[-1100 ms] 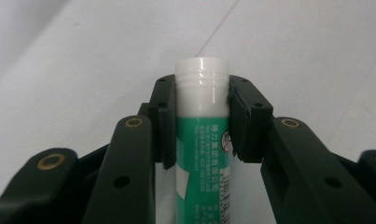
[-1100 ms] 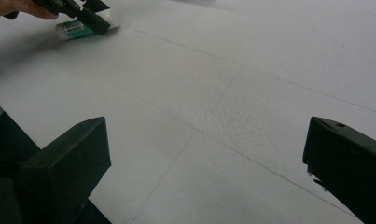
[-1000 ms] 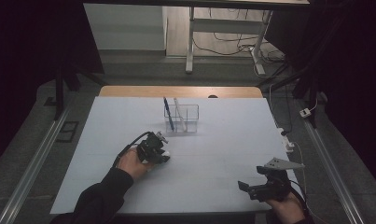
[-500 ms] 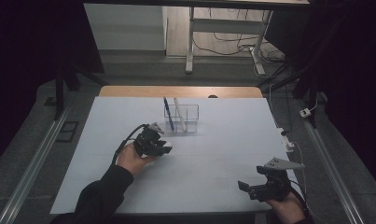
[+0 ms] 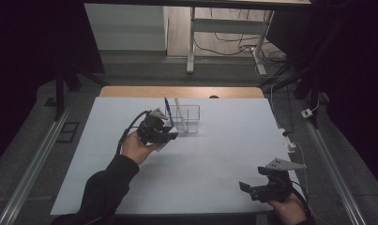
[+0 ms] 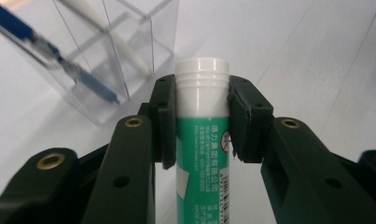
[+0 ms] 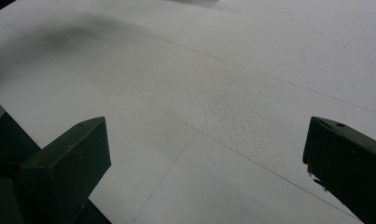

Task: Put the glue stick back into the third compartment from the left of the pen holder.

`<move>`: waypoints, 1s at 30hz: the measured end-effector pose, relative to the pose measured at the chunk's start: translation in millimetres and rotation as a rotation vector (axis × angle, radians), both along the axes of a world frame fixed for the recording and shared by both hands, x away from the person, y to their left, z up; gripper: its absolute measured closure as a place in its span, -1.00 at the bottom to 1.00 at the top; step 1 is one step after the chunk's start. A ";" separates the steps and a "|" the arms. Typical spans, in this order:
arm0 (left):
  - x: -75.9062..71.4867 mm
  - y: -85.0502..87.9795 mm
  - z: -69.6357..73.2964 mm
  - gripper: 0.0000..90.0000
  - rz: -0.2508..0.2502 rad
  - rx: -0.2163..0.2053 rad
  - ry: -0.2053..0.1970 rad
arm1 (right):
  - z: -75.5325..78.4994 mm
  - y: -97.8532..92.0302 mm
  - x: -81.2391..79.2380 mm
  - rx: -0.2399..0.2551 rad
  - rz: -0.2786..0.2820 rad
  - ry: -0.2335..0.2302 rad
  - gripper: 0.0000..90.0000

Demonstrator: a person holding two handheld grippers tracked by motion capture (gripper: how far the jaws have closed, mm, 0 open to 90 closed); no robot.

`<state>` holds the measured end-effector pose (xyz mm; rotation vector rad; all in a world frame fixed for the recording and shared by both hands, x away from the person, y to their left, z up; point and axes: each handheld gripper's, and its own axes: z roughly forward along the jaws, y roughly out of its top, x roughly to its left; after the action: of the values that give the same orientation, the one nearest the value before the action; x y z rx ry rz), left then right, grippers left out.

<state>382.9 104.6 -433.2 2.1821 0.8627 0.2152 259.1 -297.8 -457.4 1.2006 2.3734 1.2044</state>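
Now the left gripper (image 6: 202, 116) is squeezing a white and green glue stick with a ribbed white cap (image 6: 202, 135); the two black pads press on its sides just under the cap. The stick's long way runs straight out from the claw, cap end first, along the same line as the jaws. Just ahead of that cap, and a bit to the side, stands the clear plastic pen holder with see-through walls (image 6: 129, 56). Inside it lean a blue pen (image 6: 50, 51) and a white pen (image 6: 115, 37). In the high view the left gripper (image 5: 165, 133) is lifted above the white table (image 5: 215, 187), close beside the holder. So I think the stick must tip cap up or cap down before it can drop into an open box. The right gripper (image 5: 252, 188) is well apart, low near the table's near edge, its jaws wide with nothing between them.
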 end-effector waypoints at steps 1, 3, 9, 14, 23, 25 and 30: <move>1.7 -1.1 2.2 0.44 -0.002 -0.002 -0.006 | 0.1 0.0 -0.1 -0.002 -0.001 0.000 -1.00; 5.1 -4.0 6.4 0.44 -0.007 -0.004 -0.019 | -0.1 0.0 0.0 0.000 0.001 0.000 -1.00; 16.8 -14.2 14.0 0.44 -0.021 -0.011 -0.044 | 0.0 -0.1 0.0 -0.001 0.003 0.000 -1.00; 28.2 -21.9 17.0 0.44 -0.018 -0.026 -0.061 | 0.0 -0.4 -0.1 0.003 0.003 0.001 -1.00; 49.1 -30.6 25.8 0.44 -0.011 -0.050 -0.100 | -0.4 -0.7 0.0 0.009 0.006 0.004 -0.99; 52.8 -33.4 26.9 0.44 -0.008 -0.056 -0.105 | -0.4 -0.7 -0.1 0.011 0.005 0.003 -0.97; 61.6 -41.0 27.9 0.44 -0.006 -0.051 -0.110 | -0.2 -1.1 -0.2 0.009 0.007 0.005 -0.97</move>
<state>444.5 63.6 -405.2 2.1053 0.7914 0.3037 258.9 -298.9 -457.5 1.2003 2.3797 1.2164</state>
